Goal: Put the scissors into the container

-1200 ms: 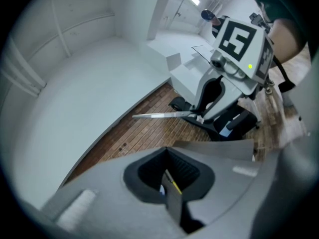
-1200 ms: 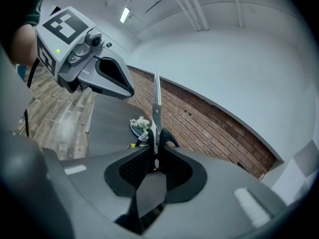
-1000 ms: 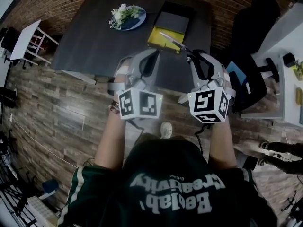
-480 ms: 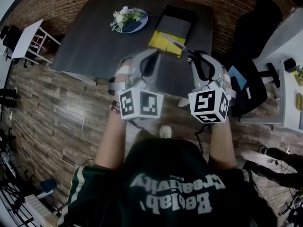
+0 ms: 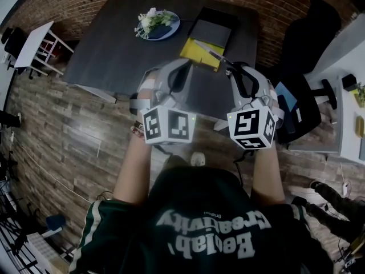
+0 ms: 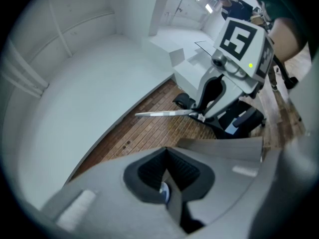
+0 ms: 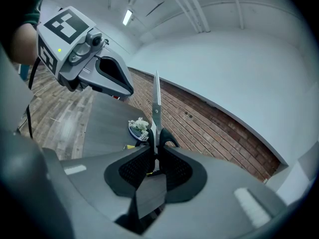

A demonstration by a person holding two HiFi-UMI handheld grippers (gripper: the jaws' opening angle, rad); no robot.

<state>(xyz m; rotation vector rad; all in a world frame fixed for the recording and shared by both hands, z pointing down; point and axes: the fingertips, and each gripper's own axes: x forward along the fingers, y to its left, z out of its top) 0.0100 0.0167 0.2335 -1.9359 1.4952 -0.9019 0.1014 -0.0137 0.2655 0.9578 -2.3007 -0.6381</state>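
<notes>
Nearest the person, the left hand-held gripper (image 6: 168, 169) is hovering with its jaws pressed together on nothing, while the right hand-held gripper (image 7: 155, 158) beside it is clamping the black handles of the scissors (image 5: 211, 51). The blades are pointing away over the dark worktop (image 5: 108, 50) toward the black and yellow container (image 5: 188, 51) lying further back. A plate of white flowers (image 5: 155, 24) is sitting to the container's left.

left tool (image 6: 168, 156) jaws together, right tool (image 6: 202, 115) clamping scissors (image 6: 164, 114), brick wall (image 6: 144, 133) behind
</notes>
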